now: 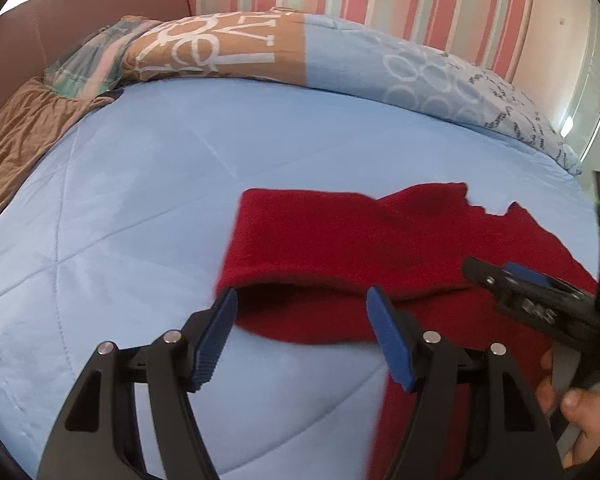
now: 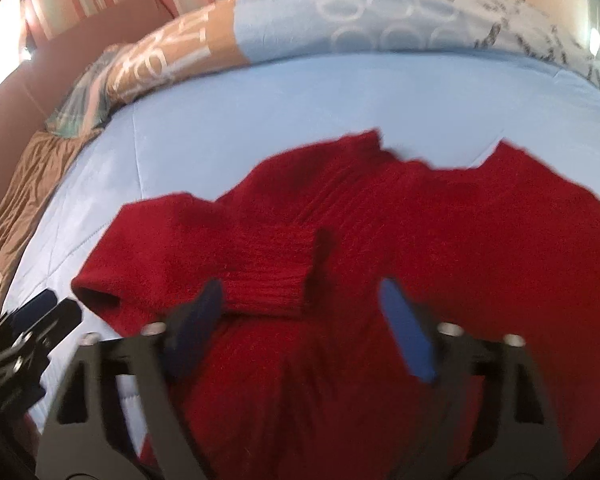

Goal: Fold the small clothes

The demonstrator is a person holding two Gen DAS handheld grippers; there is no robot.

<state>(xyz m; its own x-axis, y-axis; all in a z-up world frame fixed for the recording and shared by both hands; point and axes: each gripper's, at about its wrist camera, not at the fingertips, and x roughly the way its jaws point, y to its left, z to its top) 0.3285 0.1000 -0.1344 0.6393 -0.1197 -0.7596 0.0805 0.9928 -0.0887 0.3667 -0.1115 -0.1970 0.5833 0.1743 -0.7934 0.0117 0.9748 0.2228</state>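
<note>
Left wrist view shows the red knit sweater (image 1: 340, 240) spread on the blue quilt (image 1: 140, 200), one sleeve folded across its body, and my left gripper (image 1: 302, 300) hangs spread, holding nothing, at the cuff. My right gripper (image 2: 302, 296) is likewise parted and empty over the ribbed middle. Soft, limp and fuzzy, it should sag, so I would pinch thick edges such as cuff or hem.

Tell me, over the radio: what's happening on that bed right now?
Left gripper open at the sleeve cuff. Right gripper open over the red sweater, nothing gripped. Sweater partly folded on the blue quilt. Nothing in the way.
</note>
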